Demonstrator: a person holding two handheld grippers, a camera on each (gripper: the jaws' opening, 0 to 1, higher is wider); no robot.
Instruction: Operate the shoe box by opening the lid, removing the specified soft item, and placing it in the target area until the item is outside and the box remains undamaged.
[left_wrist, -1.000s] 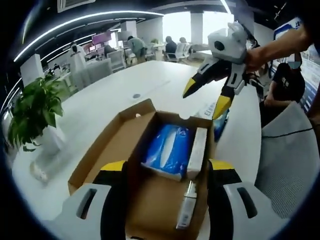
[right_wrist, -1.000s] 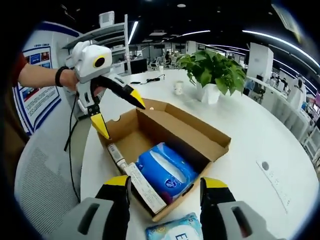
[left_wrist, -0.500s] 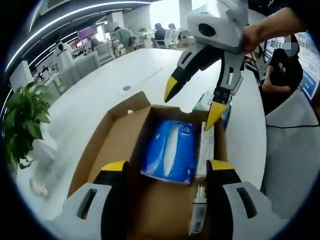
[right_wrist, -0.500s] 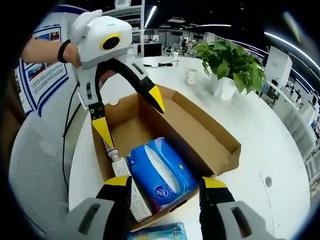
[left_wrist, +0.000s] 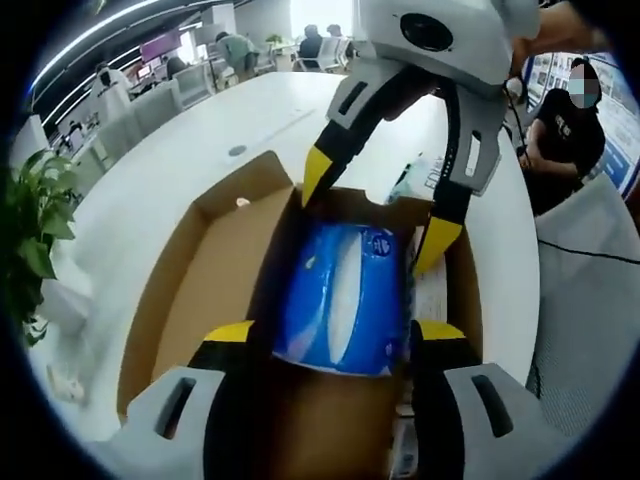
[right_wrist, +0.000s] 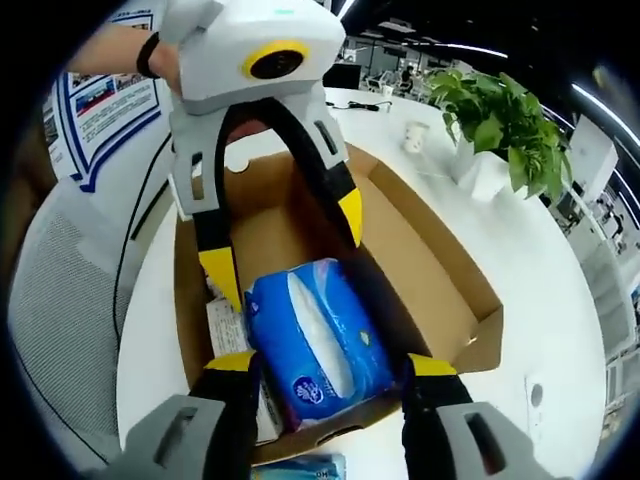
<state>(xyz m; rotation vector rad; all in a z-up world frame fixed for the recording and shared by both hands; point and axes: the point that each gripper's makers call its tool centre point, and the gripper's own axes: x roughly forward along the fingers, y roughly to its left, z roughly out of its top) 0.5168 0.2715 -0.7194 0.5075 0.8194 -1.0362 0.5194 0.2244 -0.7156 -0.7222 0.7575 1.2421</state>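
Tissue pack lengthwise along shoe box

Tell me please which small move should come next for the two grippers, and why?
Probably close the jaws on the blue tissue pack. The shoe box is already open, and both the left gripper and the right gripper are open, straddling the pack's opposite ends, so gripping before lifting seems the natural step.
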